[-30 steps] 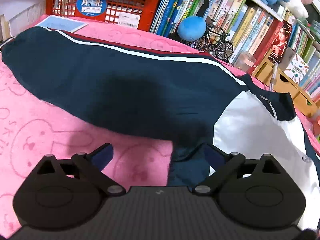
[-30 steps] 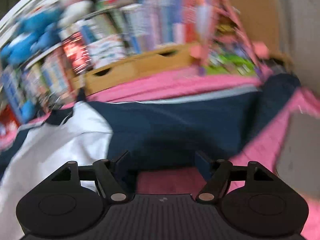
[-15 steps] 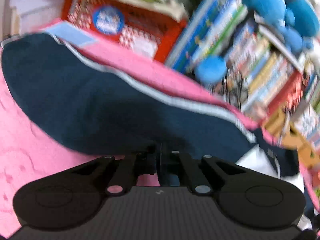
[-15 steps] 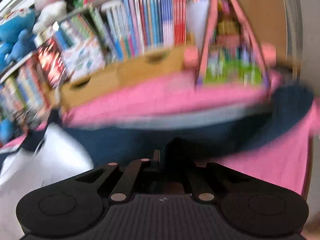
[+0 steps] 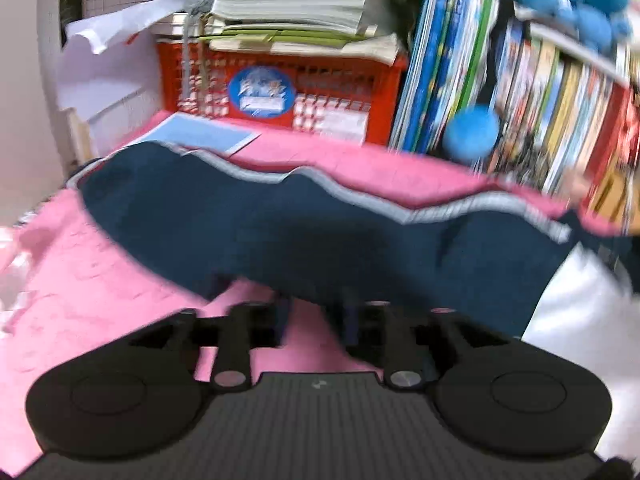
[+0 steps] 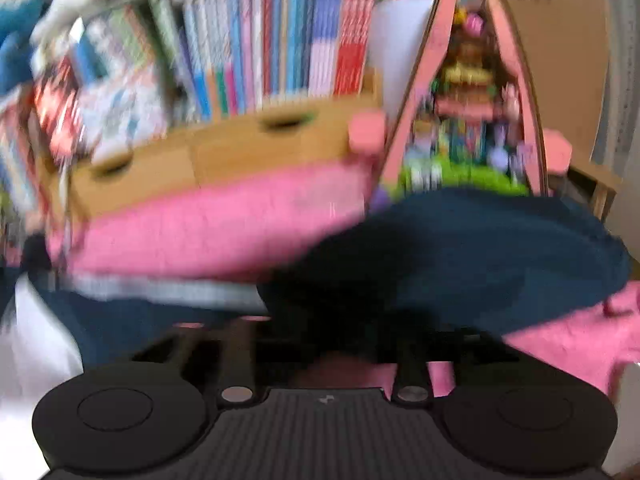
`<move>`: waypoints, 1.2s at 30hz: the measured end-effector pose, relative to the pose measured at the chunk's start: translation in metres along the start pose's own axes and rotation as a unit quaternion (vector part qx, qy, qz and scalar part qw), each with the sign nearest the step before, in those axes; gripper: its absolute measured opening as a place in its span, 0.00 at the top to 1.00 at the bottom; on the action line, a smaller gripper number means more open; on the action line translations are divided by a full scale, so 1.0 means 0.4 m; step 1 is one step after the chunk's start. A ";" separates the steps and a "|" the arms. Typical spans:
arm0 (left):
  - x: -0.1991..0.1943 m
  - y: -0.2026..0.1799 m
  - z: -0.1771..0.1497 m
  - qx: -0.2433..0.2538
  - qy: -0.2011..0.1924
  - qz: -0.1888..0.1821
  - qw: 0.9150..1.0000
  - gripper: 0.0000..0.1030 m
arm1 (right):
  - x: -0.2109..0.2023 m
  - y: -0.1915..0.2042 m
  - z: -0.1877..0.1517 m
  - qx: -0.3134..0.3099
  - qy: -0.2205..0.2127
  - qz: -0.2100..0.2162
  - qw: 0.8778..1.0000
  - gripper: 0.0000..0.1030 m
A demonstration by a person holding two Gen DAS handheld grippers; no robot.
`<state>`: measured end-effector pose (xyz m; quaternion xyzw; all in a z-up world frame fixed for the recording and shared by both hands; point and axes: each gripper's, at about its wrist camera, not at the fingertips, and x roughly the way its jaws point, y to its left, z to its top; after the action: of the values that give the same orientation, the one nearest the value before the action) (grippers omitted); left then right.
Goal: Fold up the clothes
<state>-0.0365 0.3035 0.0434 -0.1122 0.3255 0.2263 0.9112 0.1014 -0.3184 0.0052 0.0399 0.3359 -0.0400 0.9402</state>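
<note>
We held both hand-held grippers low & level over the pink surface (image 5: 80, 304). Left hand-held gripper (image 5: 316, 320) sat slightly parted at the navy jacket (image 5: 280, 240) hem, just ahead; right hand-held gripper (image 6: 324, 340) grip unclear, blurred. Labels unreadable.

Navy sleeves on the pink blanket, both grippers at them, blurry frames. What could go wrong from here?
1. The left gripper shows pink between its fingers, so the navy sleeve with the grey stripe may slip out.
2. The right gripper is buried under dark fabric; it may be pinching the pink blanket too.
3. The rippled stripe edge could fold crooked.
</note>
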 end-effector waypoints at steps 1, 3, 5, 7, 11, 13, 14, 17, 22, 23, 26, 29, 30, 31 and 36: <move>-0.024 0.021 -0.014 0.010 -0.010 0.003 1.000 0.65 | -0.017 0.004 -0.018 -0.030 0.004 -0.010 1.000 0.33; -0.089 0.041 -0.029 0.026 -0.045 0.005 0.999 0.57 | -0.068 0.030 -0.047 -0.104 -0.003 -0.052 0.993 0.28; -0.153 0.017 -0.025 0.057 -0.080 -0.018 0.995 0.55 | -0.133 0.070 -0.067 -0.160 -0.021 -0.090 0.983 0.24; -0.198 -0.044 -0.017 0.103 -0.093 -0.074 0.987 0.55 | -0.195 0.122 -0.067 -0.185 -0.046 -0.083 0.978 0.16; -0.203 -0.246 -0.018 0.194 -0.064 -0.216 0.955 0.61 | -0.252 0.281 -0.052 -0.199 -0.060 0.062 0.976 0.36; -0.165 -0.364 -0.040 0.244 -0.045 -0.244 0.937 0.86 | -0.237 0.367 -0.043 -0.196 -0.028 0.143 0.970 0.79; -0.131 -0.423 -0.051 0.267 -0.029 -0.243 0.932 0.87 | -0.208 0.408 -0.037 -0.199 -0.004 0.170 0.965 0.85; -0.018 -0.548 -0.071 0.301 0.014 -0.223 0.927 0.88 | -0.106 0.539 -0.029 -0.217 0.032 0.185 0.958 0.85; 0.137 -0.622 0.017 0.289 0.005 -0.156 0.945 0.88 | 0.094 0.598 0.023 -0.166 0.062 0.155 0.972 0.88; 0.163 -0.626 0.038 0.285 0.001 -0.141 0.948 0.87 | 0.120 0.596 0.038 -0.164 0.053 0.145 0.974 0.89; 0.230 -0.631 0.091 0.278 -0.011 -0.097 0.956 0.86 | 0.181 0.597 0.074 -0.152 0.038 0.122 0.980 0.90; 0.276 -0.638 0.105 0.291 -0.042 -0.061 0.954 0.87 | 0.238 0.618 0.093 -0.158 0.008 0.095 0.983 0.90; 0.288 -0.640 0.109 0.296 -0.050 -0.055 0.952 0.87 | 0.252 0.624 0.094 -0.159 -0.003 0.085 0.984 0.90; 0.300 -0.642 0.113 0.300 -0.056 -0.047 0.951 0.87 | 0.267 0.629 0.095 -0.161 -0.014 0.076 0.984 0.90; 0.329 -0.592 0.170 0.257 -0.032 -0.034 0.965 0.84 | 0.291 0.598 0.125 -0.114 -0.005 0.100 0.988 0.86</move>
<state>0.2056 0.1654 0.0239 0.1215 0.3397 0.1072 0.9265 0.2471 -0.0914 -0.0186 -0.0341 0.3277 0.0926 0.9396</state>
